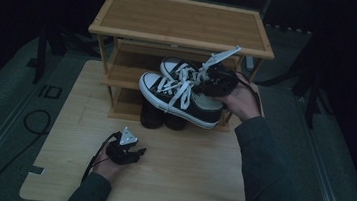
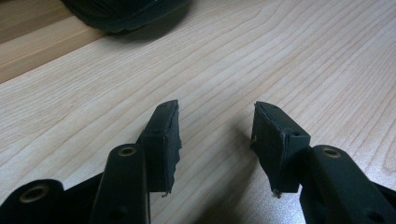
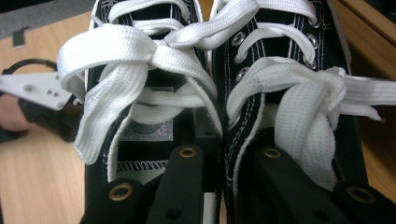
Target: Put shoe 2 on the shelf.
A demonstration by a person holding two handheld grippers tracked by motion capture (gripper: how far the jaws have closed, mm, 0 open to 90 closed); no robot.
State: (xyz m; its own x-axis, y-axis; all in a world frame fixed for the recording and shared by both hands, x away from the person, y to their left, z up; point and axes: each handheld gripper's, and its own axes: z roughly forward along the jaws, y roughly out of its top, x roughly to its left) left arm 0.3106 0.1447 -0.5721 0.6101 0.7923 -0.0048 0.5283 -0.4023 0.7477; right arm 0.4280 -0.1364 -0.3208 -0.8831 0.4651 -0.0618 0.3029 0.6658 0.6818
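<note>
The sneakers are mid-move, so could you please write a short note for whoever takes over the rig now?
Right gripper: shut on the sneakers, one jaw inside each shoe, pinching the two inner walls together; it holds the pair in the air in front of the rack, level with its middle shelf.
Left gripper: open, nothing between its jaws, low over the table.
Another dark pair sits on the rack's bottom shelf.
Done: sneakers gripped and lifted.
Left: probably set them on a shelf and let go.
</note>
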